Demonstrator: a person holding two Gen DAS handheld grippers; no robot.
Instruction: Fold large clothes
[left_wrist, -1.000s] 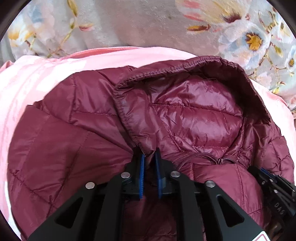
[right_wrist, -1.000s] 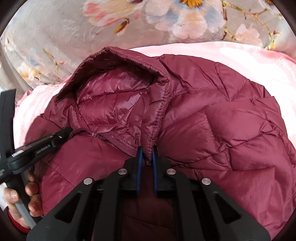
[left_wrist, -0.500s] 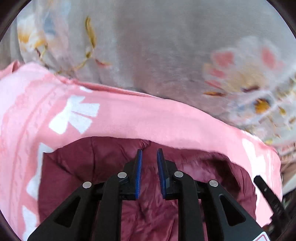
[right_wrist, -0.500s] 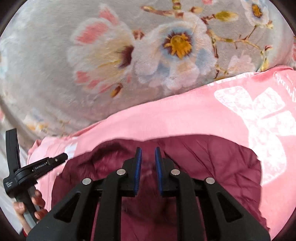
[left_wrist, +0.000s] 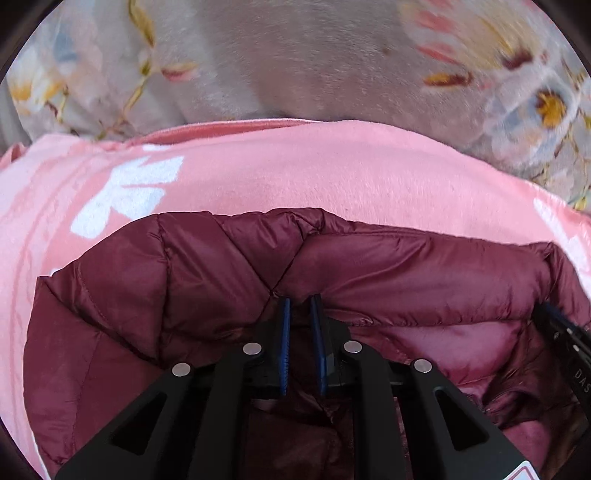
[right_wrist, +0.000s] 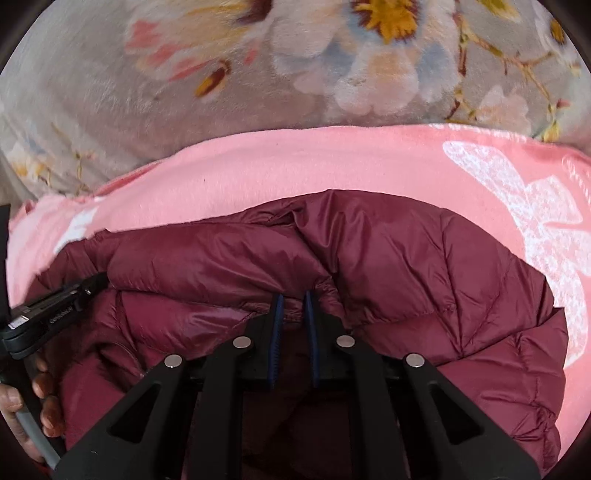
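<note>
**Jacket pinched at both ends of its fold, on the pink blanket**

Jacket (left_wrist: 406, 273) first: it's a dark red quilted puffer, and it lies on the pink blanket (left_wrist: 332, 173), bunched into a thick rolled edge along its far side. The blanket's white pattern shows past the jacket on either side, and beyond the blanket's far edge spreads a grey flowered cover (left_wrist: 314, 59).

Left gripper (left_wrist: 299, 301) now: its blue-padded jaws are narrow and closing, with a ridge of jacket fabric pressed between them right at the rolled edge. Shiny lining shows just to the right of it, inside the fold.

Over to the right gripper (right_wrist: 291, 297): the same story, jaws narrow and closing, a pinch of the quilted shell caught between the pads at the near side of the roll.

From the right wrist view, the left gripper (right_wrist: 55, 314) pokes in at the left edge of the jacket, and the person's hand (right_wrist: 33, 398) is wrapped round its handle, fingers against the red fabric.
</note>
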